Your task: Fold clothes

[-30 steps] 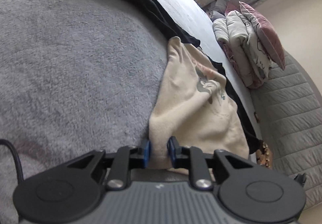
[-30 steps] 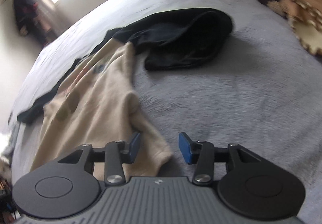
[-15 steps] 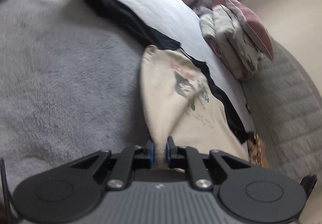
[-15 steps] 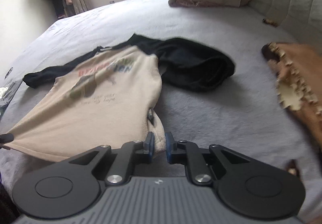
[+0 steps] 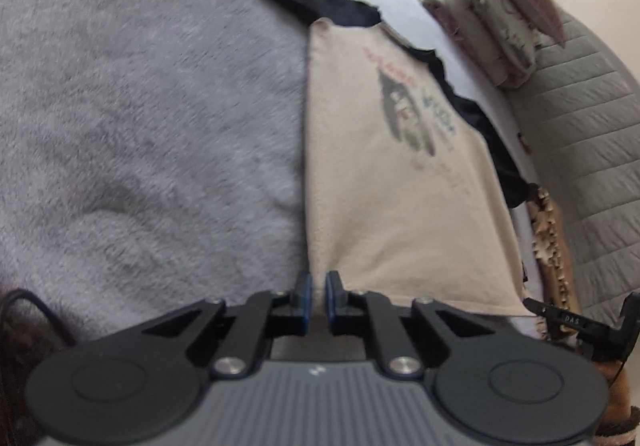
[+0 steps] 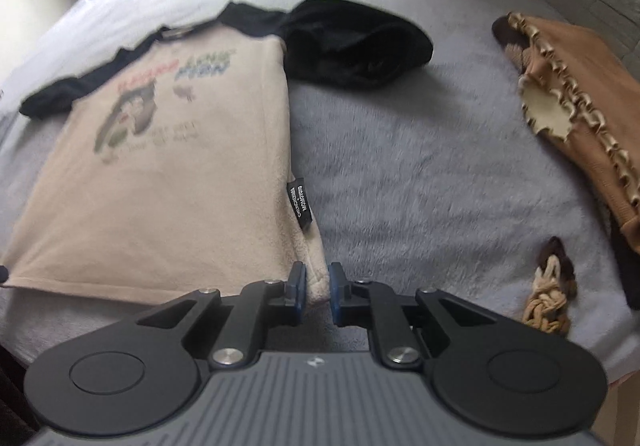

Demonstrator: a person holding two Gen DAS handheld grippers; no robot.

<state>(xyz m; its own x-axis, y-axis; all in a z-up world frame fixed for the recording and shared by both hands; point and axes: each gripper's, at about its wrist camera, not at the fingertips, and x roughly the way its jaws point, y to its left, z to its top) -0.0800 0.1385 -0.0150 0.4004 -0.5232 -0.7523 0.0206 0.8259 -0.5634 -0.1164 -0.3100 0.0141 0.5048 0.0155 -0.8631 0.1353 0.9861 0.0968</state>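
Beige shirt (image 6: pixel 168 181), black side label (image 6: pixel 299 203), lettering blurred

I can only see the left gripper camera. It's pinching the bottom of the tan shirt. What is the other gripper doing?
Observer: The right gripper is pinching the shirt too, at the other bottom corner of the hem.
Child: Does the shirt have a tag?
Observer: Yes, a small black label sticks out of the side seam, just above the right gripper.
Child: Where does the black sleeve go?
Observer: One sleeve lies bunched in a dark heap beside the shoulder, on the grey blanket.
Child: Anything else on the bed?
Observer: A small knotted brown and cream tassel lies near the brown ruffled garment.
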